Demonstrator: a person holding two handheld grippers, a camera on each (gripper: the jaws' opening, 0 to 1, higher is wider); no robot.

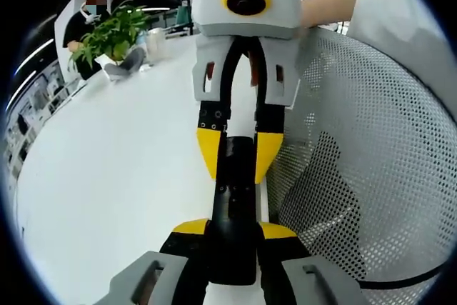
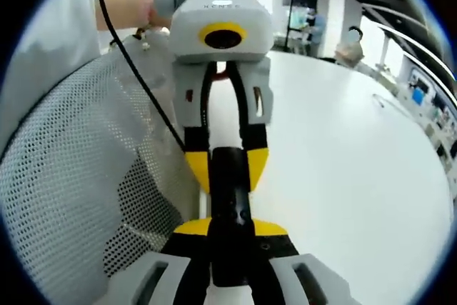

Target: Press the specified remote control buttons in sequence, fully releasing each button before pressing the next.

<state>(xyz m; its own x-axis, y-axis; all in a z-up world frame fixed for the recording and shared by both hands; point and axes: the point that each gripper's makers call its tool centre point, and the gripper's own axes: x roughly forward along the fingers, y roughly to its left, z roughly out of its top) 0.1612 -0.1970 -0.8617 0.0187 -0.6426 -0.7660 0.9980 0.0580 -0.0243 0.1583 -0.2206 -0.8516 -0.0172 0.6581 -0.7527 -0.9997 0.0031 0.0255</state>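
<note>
Looking along left gripper (image 1: pixel 233 230): jaws clamped one end of the black remote control (image 1: pixel 233 208), its long axis running straight away over the white table (image 1: pixel 121 176).
Far end: right gripper (image 1: pixel 238 149) pinched it.
Right gripper view: same remote (image 2: pixel 228 205), held lengthwise between both grippers (image 2: pixel 227 230), beside a mesh chair (image 2: pixel 78 169).

Black remote (image 1: pixel 233 212), yellow-tipped jaws, white table (image 1: pixel 121 155), white perforated mesh chair back (image 1: pixel 371 162), green plant (image 1: pixel 111 33)

Bright even light, sharp centre, fisheye-warped edges
</note>
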